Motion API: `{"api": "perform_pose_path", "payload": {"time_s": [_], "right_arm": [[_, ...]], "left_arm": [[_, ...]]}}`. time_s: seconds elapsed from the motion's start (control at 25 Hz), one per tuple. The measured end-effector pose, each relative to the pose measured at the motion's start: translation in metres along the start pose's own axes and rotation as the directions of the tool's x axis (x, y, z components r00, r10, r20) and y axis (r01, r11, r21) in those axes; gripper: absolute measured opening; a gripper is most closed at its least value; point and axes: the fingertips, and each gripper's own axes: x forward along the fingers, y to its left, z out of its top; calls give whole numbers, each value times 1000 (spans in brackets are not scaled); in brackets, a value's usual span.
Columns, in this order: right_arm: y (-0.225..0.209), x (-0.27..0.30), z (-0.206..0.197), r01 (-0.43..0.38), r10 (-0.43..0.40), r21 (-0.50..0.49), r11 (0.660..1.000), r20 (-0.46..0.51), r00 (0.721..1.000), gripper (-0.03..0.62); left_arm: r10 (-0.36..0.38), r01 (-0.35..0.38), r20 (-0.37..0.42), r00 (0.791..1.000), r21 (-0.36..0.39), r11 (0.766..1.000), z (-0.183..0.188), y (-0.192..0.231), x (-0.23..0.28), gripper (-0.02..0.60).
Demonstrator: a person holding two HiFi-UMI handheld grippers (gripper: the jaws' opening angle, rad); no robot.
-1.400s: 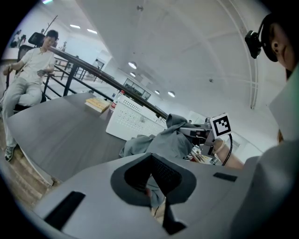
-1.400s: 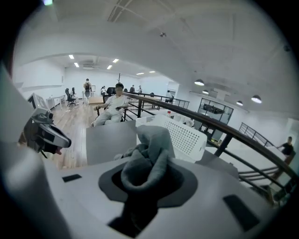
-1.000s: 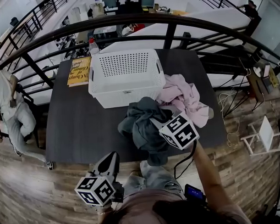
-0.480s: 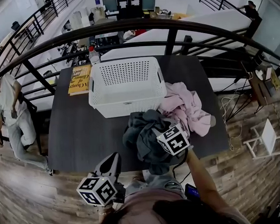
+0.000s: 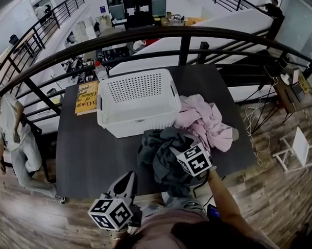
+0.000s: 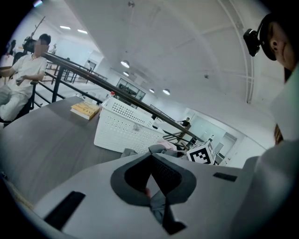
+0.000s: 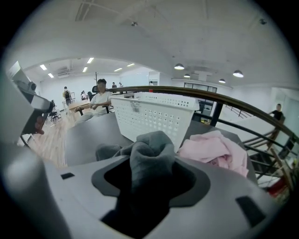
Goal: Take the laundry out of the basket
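Observation:
The white perforated basket (image 5: 139,118) stands at the back of the dark table (image 5: 85,149); nothing shows inside it. A dark grey garment (image 5: 158,149) lies bunched in front of it, and a pink garment (image 5: 204,119) lies to its right. My right gripper (image 5: 176,152) is over the grey pile with its jaws opening; a fold of the grey garment (image 7: 147,151) stands between them. The basket (image 7: 154,114) and pink garment (image 7: 215,149) lie beyond. My left gripper (image 5: 128,178) hangs at the table's front edge, shut and holding nothing, apart from the laundry.
A yellow book (image 5: 87,97) lies left of the basket, with a bottle (image 5: 98,70) behind it. A black railing (image 5: 184,44) curves round the table's far side. A person (image 5: 13,131) sits to the left. Wooden floor lies beyond the right edge.
My right gripper has drawn a little toward me and down over the grey garment. The left gripper has stayed put.

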Motion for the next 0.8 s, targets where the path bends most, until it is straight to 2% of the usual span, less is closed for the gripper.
{"api": "perform_pose_path", "payload": {"time_s": [0.32,0.8], "right_arm": [[4,-29,5,98,-97,-13,995,35,995,275],[40,-79,4,168,-169,26,986,109,979,281]], "left_arm": [[-23,23,-3,1000,4,1000,-13,1,-33,-2],[-24,24,14,1000,-12,1000,-50,17,-107,-3]]}}
